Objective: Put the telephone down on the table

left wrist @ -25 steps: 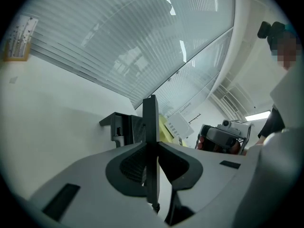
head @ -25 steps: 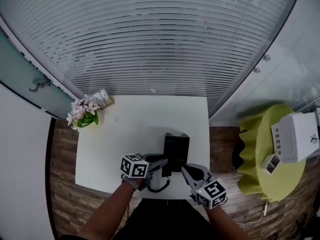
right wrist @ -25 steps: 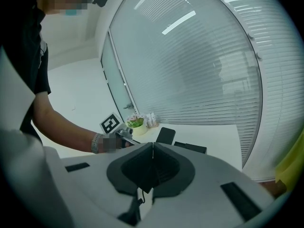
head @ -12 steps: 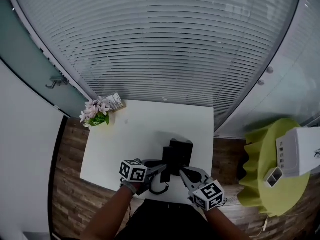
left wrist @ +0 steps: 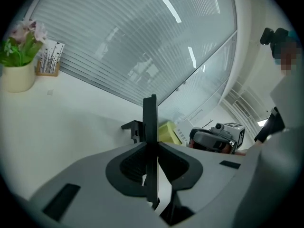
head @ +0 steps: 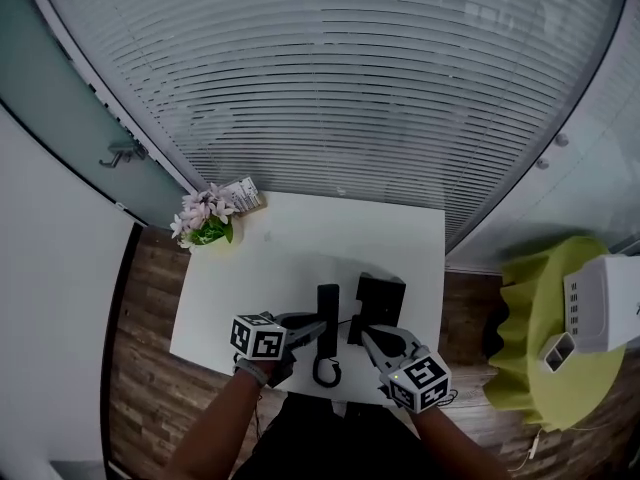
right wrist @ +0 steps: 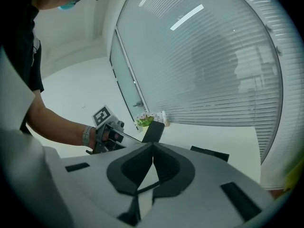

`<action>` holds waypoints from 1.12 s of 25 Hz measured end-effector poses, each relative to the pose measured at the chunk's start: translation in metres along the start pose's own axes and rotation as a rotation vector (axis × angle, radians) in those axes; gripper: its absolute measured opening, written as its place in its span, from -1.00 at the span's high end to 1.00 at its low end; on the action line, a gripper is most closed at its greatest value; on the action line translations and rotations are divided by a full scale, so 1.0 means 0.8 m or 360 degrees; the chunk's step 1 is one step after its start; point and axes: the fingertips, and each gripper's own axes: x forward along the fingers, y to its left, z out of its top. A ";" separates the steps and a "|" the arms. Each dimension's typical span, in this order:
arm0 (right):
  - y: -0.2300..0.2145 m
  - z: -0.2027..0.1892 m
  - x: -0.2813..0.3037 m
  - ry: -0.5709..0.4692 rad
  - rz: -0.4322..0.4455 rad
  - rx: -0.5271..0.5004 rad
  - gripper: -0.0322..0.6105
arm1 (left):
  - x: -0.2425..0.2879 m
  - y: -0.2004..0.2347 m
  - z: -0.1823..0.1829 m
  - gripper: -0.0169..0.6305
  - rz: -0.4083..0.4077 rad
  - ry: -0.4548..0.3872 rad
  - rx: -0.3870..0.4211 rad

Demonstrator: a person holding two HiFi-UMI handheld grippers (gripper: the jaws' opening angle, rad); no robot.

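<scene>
The black telephone handset point(head: 327, 313) hangs just left of its black base point(head: 381, 301), over the front part of the white table point(head: 270, 258). My left gripper point(head: 315, 325) is shut on it. In the left gripper view the handset point(left wrist: 151, 122) stands edge-on and upright, pinched between the pads of the left gripper point(left wrist: 151, 146), with the base point(left wrist: 133, 128) behind. A coiled cord point(head: 326, 373) loops at the table's front edge. My right gripper point(head: 367, 336) sits in front of the base, apart from the handset. In its own view the right gripper point(right wrist: 152, 146) is shut and empty.
A pot of pink flowers point(head: 205, 226) and a small printed box point(head: 242, 192) stand at the table's far left corner. A wall of glass with blinds rises behind the table. At the right is a yellow-green round table point(head: 545, 388) with a white device point(head: 605, 303).
The left gripper has carried the handset leftward, away from the base, so a gap now shows between them. The head camera has shifted too. The right gripper has stayed near the base.
</scene>
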 end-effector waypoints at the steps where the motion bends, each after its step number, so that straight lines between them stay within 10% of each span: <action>1: 0.004 0.000 0.007 0.0003 -0.0009 0.0001 0.83 | -0.005 0.005 0.000 0.71 -0.0010 0.0005 -0.0003; 28: 0.102 -0.010 0.178 0.0083 -0.0123 0.0082 0.83 | -0.137 0.156 0.007 0.72 -0.0078 0.0230 0.0040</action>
